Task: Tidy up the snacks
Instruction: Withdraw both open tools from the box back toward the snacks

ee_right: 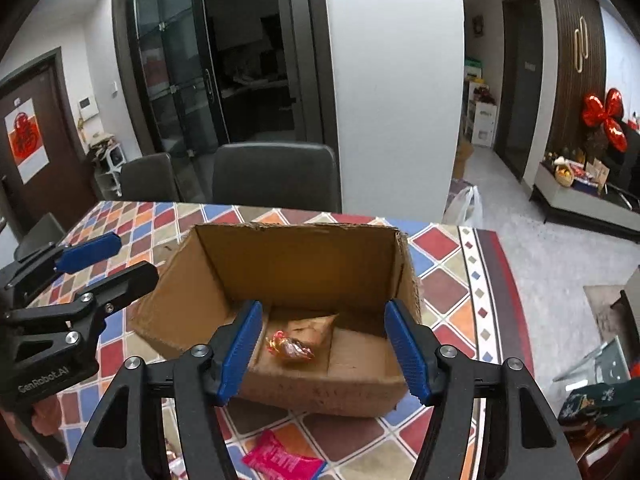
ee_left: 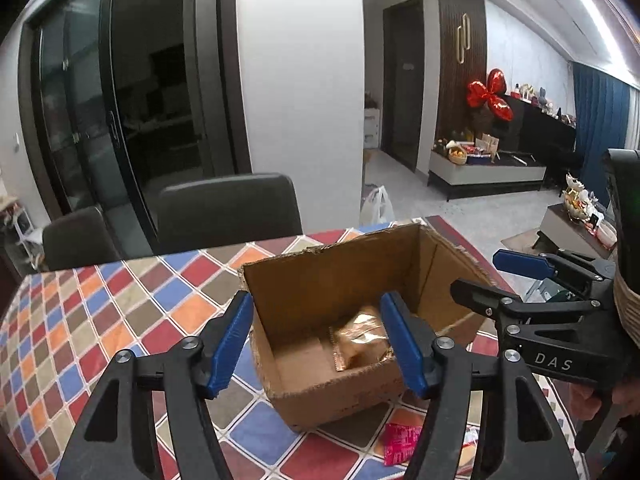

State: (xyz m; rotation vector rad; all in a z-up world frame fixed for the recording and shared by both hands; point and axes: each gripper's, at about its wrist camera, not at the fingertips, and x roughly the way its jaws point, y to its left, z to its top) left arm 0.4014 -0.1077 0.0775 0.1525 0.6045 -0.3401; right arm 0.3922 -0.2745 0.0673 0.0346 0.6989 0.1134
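Observation:
An open cardboard box (ee_left: 320, 276) (ee_right: 296, 256) stands on the patterned tablecloth. Inside it lies a golden-brown wrapped snack (ee_left: 362, 340) (ee_right: 298, 340). My left gripper (ee_left: 316, 344) is open and empty, held above the box's near edge. My right gripper (ee_right: 324, 344) is open and empty, also above the box's near wall; it shows at the right of the left wrist view (ee_left: 504, 280). The left gripper shows at the left of the right wrist view (ee_right: 112, 260). A pink snack packet (ee_left: 400, 442) (ee_right: 280, 458) lies on the table in front of the box.
The table (ee_right: 452, 280) has a colourful diamond-pattern cloth. Two dark chairs (ee_left: 228, 208) (ee_right: 276, 176) stand at its far side. A white plastic bag (ee_right: 464, 204) sits on the floor beyond the table's right edge. A dark green item (ee_right: 596, 400) lies at the far right.

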